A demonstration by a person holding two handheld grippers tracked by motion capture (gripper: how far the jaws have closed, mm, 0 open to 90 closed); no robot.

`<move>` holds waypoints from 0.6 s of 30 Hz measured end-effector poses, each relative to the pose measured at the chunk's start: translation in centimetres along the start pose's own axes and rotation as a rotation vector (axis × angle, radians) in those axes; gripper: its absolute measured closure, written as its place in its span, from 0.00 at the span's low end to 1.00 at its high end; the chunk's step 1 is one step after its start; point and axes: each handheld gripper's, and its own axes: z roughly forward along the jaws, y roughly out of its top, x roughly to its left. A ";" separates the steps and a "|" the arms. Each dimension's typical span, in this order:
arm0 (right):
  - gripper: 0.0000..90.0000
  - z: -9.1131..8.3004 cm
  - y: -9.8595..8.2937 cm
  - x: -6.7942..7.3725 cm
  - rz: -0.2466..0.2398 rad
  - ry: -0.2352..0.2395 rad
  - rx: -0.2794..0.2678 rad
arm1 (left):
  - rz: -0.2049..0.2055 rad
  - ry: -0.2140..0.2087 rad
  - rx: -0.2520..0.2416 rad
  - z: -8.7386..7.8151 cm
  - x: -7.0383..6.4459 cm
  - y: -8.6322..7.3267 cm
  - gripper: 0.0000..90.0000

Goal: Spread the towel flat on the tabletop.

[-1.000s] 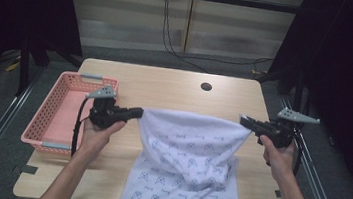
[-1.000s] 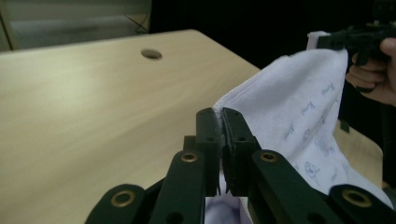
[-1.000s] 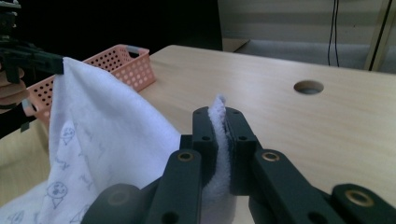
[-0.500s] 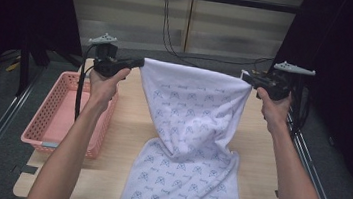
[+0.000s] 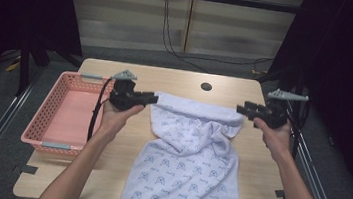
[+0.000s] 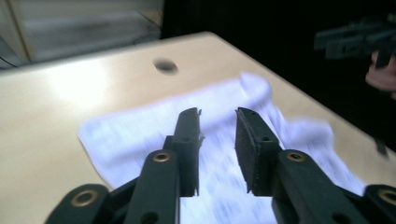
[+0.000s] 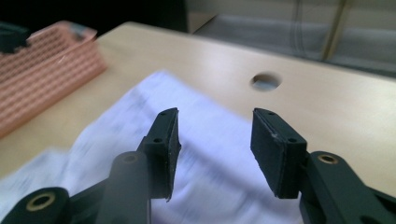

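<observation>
1. On the middle of the table (image 5: 104, 182), we are looking at one white printed towel (image 5: 189, 166): it is lying with its far edge stretched across between the two grippers and its near end hanging over the near edge, still rumpled where the far part is bunching.
2. At the towel's far left corner, our left gripper (image 5: 150, 97) is hovering with its jaws spread and nothing between them; in the left gripper view the cloth is lying below the open jaws.
3. At the far right corner, our right gripper (image 5: 240, 109) is standing the same way, jaws apart and empty.
4. We are judging the laying-out as done; smoothing or folding is still waiting.
5. Counting outward: one towel, two grippers, one empty pink basket (image 5: 44, 140) at the left, one round hole (image 5: 206, 87) near the far edge.
</observation>
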 end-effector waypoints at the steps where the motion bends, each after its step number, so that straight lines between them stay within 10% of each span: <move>1: 0.58 -0.4 -0.7 0.5 -0.002 0.002 0.006 | 0.000 0.000 0.000 0.0 0.0 0.0 0.81; 9: 0.63 -2.0 -9.5 3.0 0.026 0.012 0.129 | 0.016 -0.092 0.199 -0.3 -3.5 -10.0 0.85; 14: 0.62 -1.9 -11.9 3.8 0.020 0.043 0.213 | -0.003 -0.016 0.282 0.6 -2.6 -12.4 0.76; 18: 0.57 -0.9 -12.7 3.5 0.010 0.003 0.248 | -0.009 0.022 0.239 0.8 -1.6 -12.3 0.69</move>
